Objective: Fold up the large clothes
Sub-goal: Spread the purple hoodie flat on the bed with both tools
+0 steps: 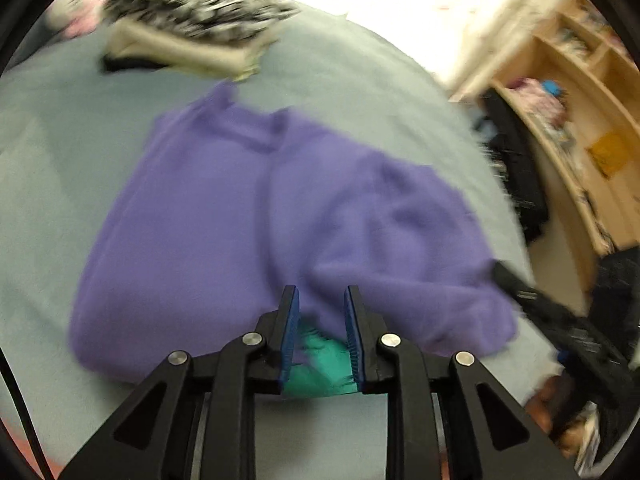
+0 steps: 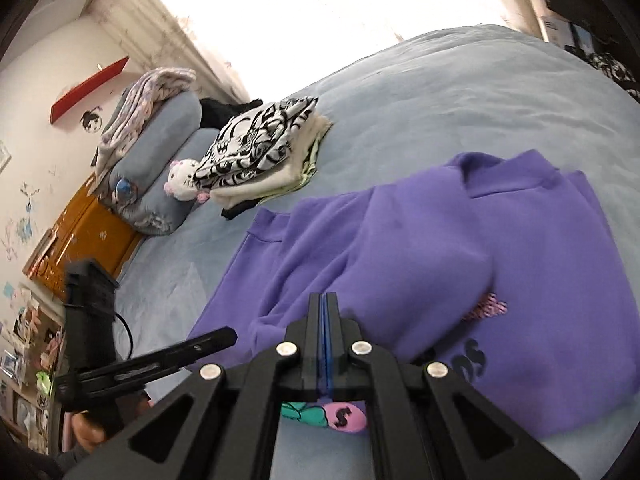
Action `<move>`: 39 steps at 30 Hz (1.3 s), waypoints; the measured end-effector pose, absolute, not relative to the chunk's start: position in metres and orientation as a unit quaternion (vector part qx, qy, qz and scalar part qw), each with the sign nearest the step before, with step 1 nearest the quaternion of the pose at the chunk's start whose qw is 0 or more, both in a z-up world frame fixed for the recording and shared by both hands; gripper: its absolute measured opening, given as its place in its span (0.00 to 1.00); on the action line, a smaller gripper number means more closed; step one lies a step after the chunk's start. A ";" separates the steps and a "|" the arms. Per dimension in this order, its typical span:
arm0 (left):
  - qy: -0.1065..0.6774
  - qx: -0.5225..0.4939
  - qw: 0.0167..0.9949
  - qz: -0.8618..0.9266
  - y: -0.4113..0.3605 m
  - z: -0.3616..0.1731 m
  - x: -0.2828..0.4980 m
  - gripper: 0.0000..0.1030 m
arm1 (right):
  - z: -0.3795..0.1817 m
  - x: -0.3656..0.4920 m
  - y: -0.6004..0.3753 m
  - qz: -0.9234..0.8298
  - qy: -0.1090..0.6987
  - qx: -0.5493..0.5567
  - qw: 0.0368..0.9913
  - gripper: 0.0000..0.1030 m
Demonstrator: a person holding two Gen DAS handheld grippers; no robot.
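The purple fleece sweatshirt is lying partly folded on the pale blue bed cover, toward the bed's near edge. Both sleeves are lying folded inward across the body, and the ribbed collar is pointing toward the far edge. A teal and pink printed graphic is showing at the hem nearest the near edge. A stack of folded clothes, topped by a black-and-white patterned garment, is resting nearer the head of the bed.
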State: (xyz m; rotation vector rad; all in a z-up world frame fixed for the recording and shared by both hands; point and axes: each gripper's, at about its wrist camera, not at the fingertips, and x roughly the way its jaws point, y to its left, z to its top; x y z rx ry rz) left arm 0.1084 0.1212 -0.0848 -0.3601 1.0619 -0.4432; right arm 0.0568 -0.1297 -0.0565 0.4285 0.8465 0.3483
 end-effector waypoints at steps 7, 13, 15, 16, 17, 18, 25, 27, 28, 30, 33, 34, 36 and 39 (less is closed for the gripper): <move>0.482 -0.091 0.831 -0.262 0.059 -0.092 0.120 0.22 | -0.082 0.081 -0.127 0.124 0.423 0.176 0.880 0.01; 0.525 -0.087 0.808 -0.254 0.047 -0.134 0.137 0.23 | -0.126 0.079 -0.130 0.090 0.473 0.121 0.868 0.00; 0.519 -0.067 0.812 -0.258 0.044 -0.135 0.131 0.23 | -0.129 0.070 -0.130 0.090 0.462 0.106 0.876 0.00; 0.516 -0.059 0.814 -0.258 0.043 -0.135 0.129 0.23 | -0.130 0.067 -0.127 0.089 0.458 0.094 0.879 0.00; 0.514 -0.054 0.817 -0.257 0.042 -0.137 0.128 0.23 | -0.130 0.066 -0.126 0.087 0.456 0.088 0.881 0.00; 0.512 -0.053 0.818 -0.256 0.042 -0.137 0.126 0.23 | -0.131 0.065 -0.126 0.085 0.455 0.086 0.882 0.00; 0.503 -0.074 0.824 -0.249 0.040 -0.140 0.127 0.23 | -0.132 0.065 -0.134 0.093 0.458 0.115 0.876 0.00; 0.500 -0.075 0.825 -0.251 0.042 -0.140 0.123 0.23 | -0.131 0.066 -0.133 0.095 0.459 0.116 0.876 0.00; 0.499 -0.079 0.825 -0.252 0.043 -0.139 0.123 0.23 | -0.129 0.066 -0.132 0.095 0.460 0.114 0.875 0.00; 0.497 -0.089 0.825 -0.254 0.047 -0.137 0.124 0.23 | -0.124 0.066 -0.129 0.092 0.462 0.106 0.876 0.00; 0.487 -0.102 0.826 -0.264 0.052 -0.123 0.123 0.24 | -0.106 0.068 -0.121 0.093 0.455 0.082 0.882 0.01; 0.478 -0.107 0.830 -0.268 0.054 -0.116 0.124 0.25 | -0.096 0.070 -0.117 0.100 0.445 0.080 0.886 0.01; 0.458 -0.119 0.838 -0.271 0.059 -0.103 0.129 0.34 | -0.086 0.074 -0.114 0.113 0.433 0.083 0.890 0.01; 0.441 -0.126 0.855 -0.243 0.065 -0.097 0.147 0.44 | -0.081 0.095 -0.108 0.119 0.428 0.087 0.891 0.01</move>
